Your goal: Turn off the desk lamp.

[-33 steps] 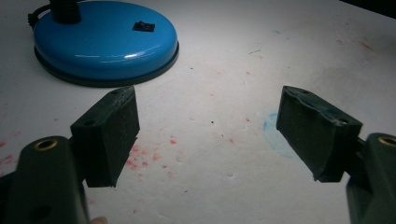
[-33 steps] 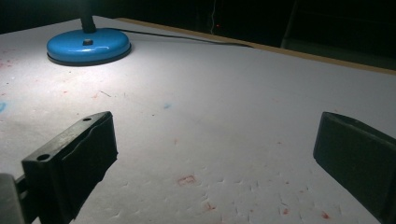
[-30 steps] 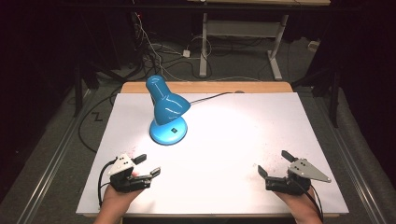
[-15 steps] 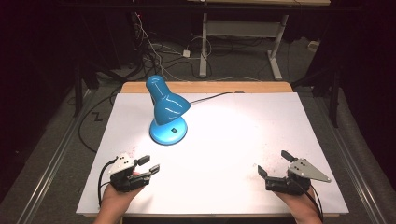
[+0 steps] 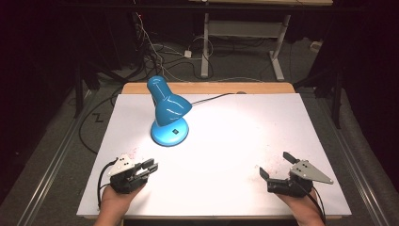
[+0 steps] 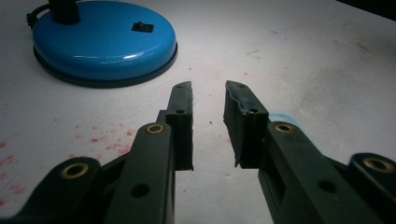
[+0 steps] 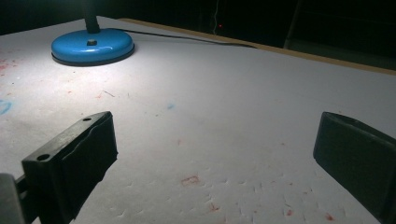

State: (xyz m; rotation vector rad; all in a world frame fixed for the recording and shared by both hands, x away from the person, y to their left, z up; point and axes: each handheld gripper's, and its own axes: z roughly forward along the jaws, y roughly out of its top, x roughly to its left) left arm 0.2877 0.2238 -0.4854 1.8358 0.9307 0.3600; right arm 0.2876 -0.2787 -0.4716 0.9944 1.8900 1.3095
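- Blue desk lamp (image 5: 168, 113): stands lit on the far left part of the table, shade tipped down over its round base (image 6: 103, 43); black cord (image 5: 214, 98) trails off the far edge. Nothing touches it.
- Rocker switch (image 6: 142, 27): small black square on top of the base, facing the near side.
- Left gripper (image 5: 150, 166): near left, resting low at the table edge, pointed toward the lamp base and well short of it. Its jaws have just been closing and stand narrowly apart, with nothing between them.
- Right gripper (image 5: 276, 165): near right, well apart from the lamp; jaws spread wide, empty.
- White table (image 5: 244, 136): matte sheet with faint red smudges, wooden strip along the far edge.
- Step in hand, as judged: start position, approach not yet begun.
- Next move calls for: the left gripper travelling forward to the base, narrowed jaws suited to pressing the switch.
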